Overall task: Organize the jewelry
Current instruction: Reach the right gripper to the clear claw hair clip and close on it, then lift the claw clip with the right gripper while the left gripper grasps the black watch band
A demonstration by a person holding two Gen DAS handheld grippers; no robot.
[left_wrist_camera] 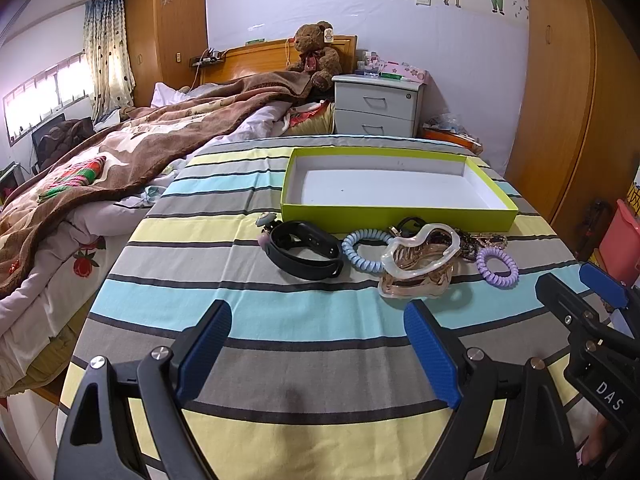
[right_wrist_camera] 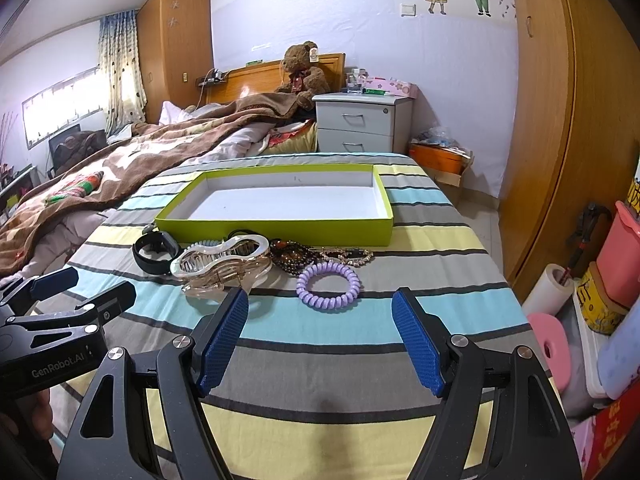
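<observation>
Jewelry lay in a row along the near wall of the green tray (left_wrist_camera: 400, 214), which was empty. From left to right we saw a black band (left_wrist_camera: 304, 250), a blue coil tie (left_wrist_camera: 362, 252), a clear hair claw (left_wrist_camera: 418, 266), a beaded bracelet (right_wrist_camera: 294, 258) and a purple coil tie (right_wrist_camera: 329, 285). We judged them all light; the coils soft and springy, best pinched across the ring, the claw stiff and slippery. Our left gripper (left_wrist_camera: 318, 354) was released, with the band at its twelve o'clock. Our right gripper (right_wrist_camera: 320, 340) was also released, with the purple coil near, at twelve
</observation>
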